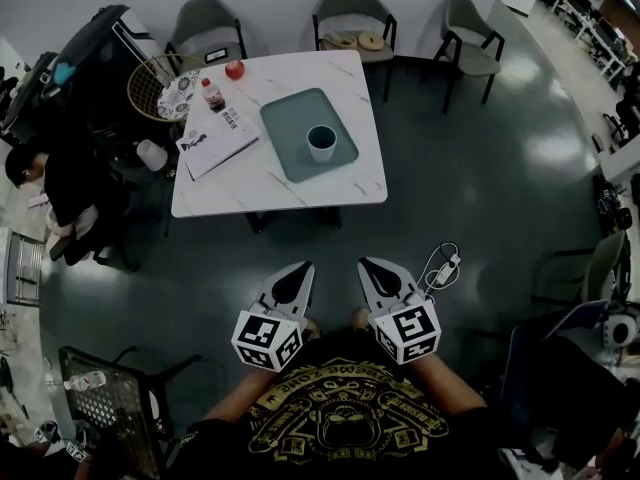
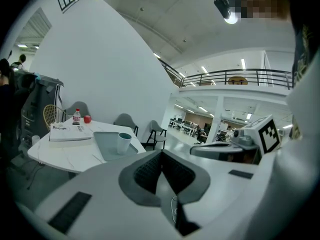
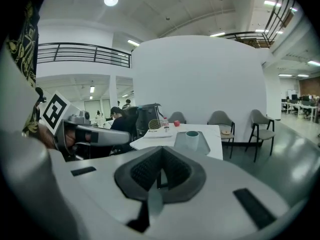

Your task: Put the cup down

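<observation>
A white cup (image 1: 321,143) with a dark inside stands upright on a teal tray (image 1: 290,118) on the white marble table (image 1: 340,188). Both grippers are held low near the person's body, well short of the table. My left gripper (image 1: 296,276) and right gripper (image 1: 375,271) are both shut with nothing between their jaws. In the left gripper view the cup (image 2: 123,142) stands far ahead to the left of the shut jaws of the left gripper (image 2: 161,154). In the right gripper view the cup (image 3: 192,134) shows beyond the shut right gripper (image 3: 161,151).
On the table's far left are a bottle (image 1: 211,93), a red apple (image 1: 234,69) and an open booklet (image 1: 215,138). Grey chairs (image 1: 352,18) stand behind the table. A person (image 1: 55,183) sits at the left. A power strip (image 1: 445,265) lies on the floor.
</observation>
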Action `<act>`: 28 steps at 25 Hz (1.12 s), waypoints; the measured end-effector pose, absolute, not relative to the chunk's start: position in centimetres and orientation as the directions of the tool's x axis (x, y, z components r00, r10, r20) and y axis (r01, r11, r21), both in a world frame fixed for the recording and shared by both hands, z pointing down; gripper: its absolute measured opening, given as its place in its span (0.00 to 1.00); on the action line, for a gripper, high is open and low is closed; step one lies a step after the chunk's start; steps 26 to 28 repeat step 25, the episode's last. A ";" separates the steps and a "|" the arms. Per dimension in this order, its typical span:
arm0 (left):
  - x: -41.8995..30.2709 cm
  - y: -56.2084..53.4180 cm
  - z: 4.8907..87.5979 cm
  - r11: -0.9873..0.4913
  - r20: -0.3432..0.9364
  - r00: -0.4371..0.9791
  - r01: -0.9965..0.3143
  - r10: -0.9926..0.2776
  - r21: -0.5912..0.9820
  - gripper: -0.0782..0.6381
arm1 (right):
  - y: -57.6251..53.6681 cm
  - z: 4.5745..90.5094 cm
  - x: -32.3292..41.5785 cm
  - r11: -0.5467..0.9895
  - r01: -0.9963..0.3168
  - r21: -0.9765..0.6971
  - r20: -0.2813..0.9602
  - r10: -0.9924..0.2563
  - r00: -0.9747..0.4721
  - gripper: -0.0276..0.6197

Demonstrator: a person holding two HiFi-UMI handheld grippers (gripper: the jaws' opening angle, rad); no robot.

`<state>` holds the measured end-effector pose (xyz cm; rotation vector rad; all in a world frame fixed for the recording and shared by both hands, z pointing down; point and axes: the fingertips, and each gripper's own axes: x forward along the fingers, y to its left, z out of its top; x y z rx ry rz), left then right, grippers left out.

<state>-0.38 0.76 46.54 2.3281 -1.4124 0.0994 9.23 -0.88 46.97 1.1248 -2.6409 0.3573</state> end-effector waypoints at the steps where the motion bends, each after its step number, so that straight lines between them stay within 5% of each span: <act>1: -0.6 0.8 46.6 -0.404 0.268 0.488 -0.860 -0.831 0.312 0.12 | -0.7 47.0 8.9 0.674 -0.728 -0.123 0.322 -0.667 -0.672 0.05; 28: -1.4 3.0 47.8 -0.500 0.259 0.602 -0.784 -0.755 0.367 0.12 | 2.0 47.8 6.8 0.628 -0.771 -0.106 0.348 -0.703 -0.620 0.05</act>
